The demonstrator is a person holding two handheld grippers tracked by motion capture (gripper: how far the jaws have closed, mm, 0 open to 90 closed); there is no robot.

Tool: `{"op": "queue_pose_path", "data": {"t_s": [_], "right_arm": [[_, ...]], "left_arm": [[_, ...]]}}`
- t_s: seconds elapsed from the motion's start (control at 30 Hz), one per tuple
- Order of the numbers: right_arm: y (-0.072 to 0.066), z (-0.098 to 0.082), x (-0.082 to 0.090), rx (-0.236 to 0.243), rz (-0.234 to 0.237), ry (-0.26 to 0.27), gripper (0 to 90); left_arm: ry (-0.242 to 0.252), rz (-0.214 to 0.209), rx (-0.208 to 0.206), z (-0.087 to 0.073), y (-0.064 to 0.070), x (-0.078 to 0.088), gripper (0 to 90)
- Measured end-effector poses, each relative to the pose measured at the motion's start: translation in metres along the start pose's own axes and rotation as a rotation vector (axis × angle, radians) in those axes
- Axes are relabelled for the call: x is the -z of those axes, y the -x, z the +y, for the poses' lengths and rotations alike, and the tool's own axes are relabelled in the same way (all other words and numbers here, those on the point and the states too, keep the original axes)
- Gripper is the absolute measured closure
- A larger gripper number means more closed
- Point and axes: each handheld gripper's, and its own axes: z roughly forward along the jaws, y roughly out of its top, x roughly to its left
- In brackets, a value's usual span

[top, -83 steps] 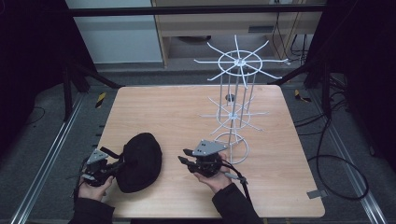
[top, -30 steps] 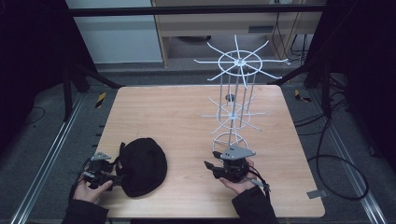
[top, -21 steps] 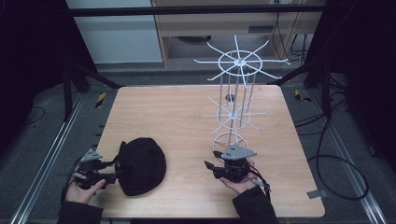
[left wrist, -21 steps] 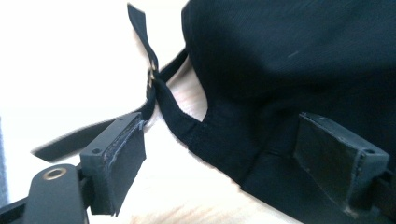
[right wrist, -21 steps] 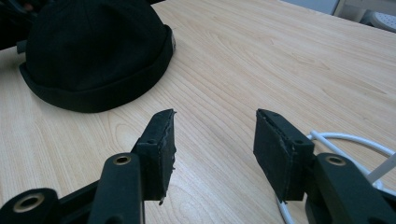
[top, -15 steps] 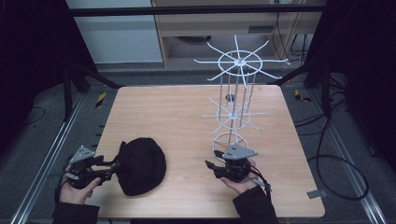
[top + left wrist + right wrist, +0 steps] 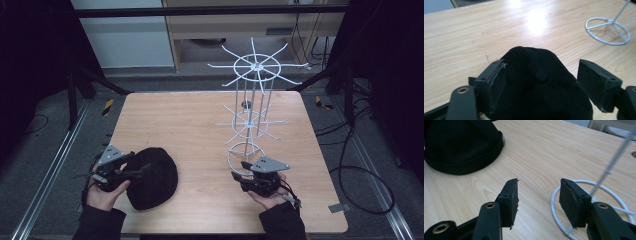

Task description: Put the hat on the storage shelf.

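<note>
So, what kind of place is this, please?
Probably a lab or workshop set up for recording, not a home. A bare wooden table stands inside a dark metal frame, cables trail over the grey floor, and only a black cap and a white wire rack are on it.

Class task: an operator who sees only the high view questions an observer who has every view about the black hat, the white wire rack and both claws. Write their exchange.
Operator: Is the hat inside the left claw?
Observer: Yes. In the left gripper view the black hat has its crown between the jaws of the left claw, which have just been closing. Whether the pads press it I cannot tell.
Operator: And the right claw?
Observer: The right gripper view shows the right claw open over bare table, with the base ring of the white wire rack beside one jaw.
</note>
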Motion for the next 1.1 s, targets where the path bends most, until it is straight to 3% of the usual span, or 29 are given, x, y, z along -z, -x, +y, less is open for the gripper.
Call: {"op": "queue_pose_path", "data": {"t_s": [0.2, 0.37, 0.53, 0.67, 0.73, 0.87, 1.0, 1.1], "right_arm": [[0.016, -0.012, 0.016, -0.018, -0.051, -0.003, 49.3], [0.031, -0.022, 0.025, -0.050, -0.094, 0.000, 49.1], [0.046, -0.030, 0.036, -0.079, -0.150, -0.002, 49.3], [0.059, -0.037, 0.043, -0.114, -0.189, -0.007, 49.7], [0.065, -0.040, 0.046, -0.125, -0.205, -0.006, 49.8], [0.072, -0.044, 0.050, -0.148, -0.231, -0.008, 49.8], [0.077, -0.047, 0.053, -0.160, -0.250, -0.013, 49.8], [0.080, -0.050, 0.053, -0.161, -0.267, -0.024, 49.8]], "left_arm": [[-0.059, 0.012, 0.013, -0.002, 0.004, -0.026, 31.9], [-0.092, 0.030, 0.024, -0.006, 0.006, -0.033, 38.9], [-0.138, 0.052, 0.064, -0.010, 0.002, -0.036, 62.8], [-0.125, 0.043, 0.082, -0.010, -0.001, -0.034, 69.8], [-0.102, 0.038, 0.079, -0.009, 0.000, -0.029, 70.5], [-0.009, -0.005, 0.103, -0.004, -0.001, -0.013, 71.0], [0.124, -0.074, 0.134, 0.004, -0.002, 0.010, 71.1], [0.220, -0.108, 0.121, 0.010, 0.000, 0.024, 71.1]]}}
